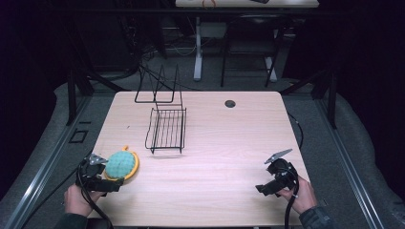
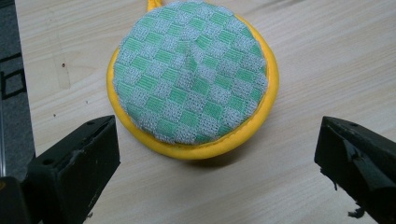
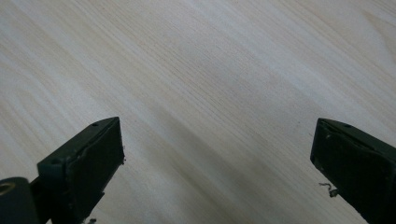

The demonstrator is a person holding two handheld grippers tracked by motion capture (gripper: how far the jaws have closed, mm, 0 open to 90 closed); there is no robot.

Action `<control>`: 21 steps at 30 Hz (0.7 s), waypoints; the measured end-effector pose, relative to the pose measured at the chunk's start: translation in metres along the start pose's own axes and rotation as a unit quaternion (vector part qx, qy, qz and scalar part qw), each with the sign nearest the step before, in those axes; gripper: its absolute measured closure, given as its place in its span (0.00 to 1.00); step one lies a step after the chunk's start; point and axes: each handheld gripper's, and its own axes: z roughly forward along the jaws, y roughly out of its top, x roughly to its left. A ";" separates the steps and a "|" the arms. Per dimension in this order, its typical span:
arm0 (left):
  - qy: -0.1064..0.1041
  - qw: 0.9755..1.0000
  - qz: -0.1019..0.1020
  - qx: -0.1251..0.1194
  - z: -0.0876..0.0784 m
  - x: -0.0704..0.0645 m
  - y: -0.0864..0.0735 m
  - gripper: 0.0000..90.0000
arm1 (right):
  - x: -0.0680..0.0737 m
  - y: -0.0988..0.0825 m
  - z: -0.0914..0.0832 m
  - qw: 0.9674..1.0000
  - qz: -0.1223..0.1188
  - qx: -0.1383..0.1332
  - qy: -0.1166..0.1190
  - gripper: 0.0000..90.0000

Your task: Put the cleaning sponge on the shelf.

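A round pot holder (image 1: 121, 164) with a green-and-grey checked top and a yellow rim lies flat on the wooden table (image 1: 215, 143) near its front left. My left gripper (image 1: 113, 183) sits just in front of it, open. In the left gripper view the pot holder (image 2: 191, 77) lies ahead of the wide-apart jaws, and my left gripper (image 2: 217, 154) touches nothing. My right gripper (image 1: 262, 188) hovers at the front right of the table, open. In the right gripper view my right gripper (image 3: 217, 154) has only bare wood between its jaws.
A black wire rack (image 1: 166, 128) stands at the middle back of the table, with a taller wire frame (image 1: 157, 88) behind it. A round cable hole (image 1: 230, 103) is near the far edge. Table legs and chairs stand beyond on the dark floor.
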 end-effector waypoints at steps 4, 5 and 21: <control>-0.002 1.000 0.000 0.000 0.000 0.001 0.001 0.00 | 0.000 0.000 0.001 1.000 0.001 0.002 -0.001 0.03; -0.002 1.000 -0.001 -0.001 0.000 0.000 0.001 0.00 | 0.000 0.000 0.002 1.000 0.002 0.002 -0.001 0.03; -0.006 1.000 0.009 -0.029 -0.002 0.001 0.011 0.00 | 0.001 0.001 0.001 1.000 -0.005 0.006 0.002 0.03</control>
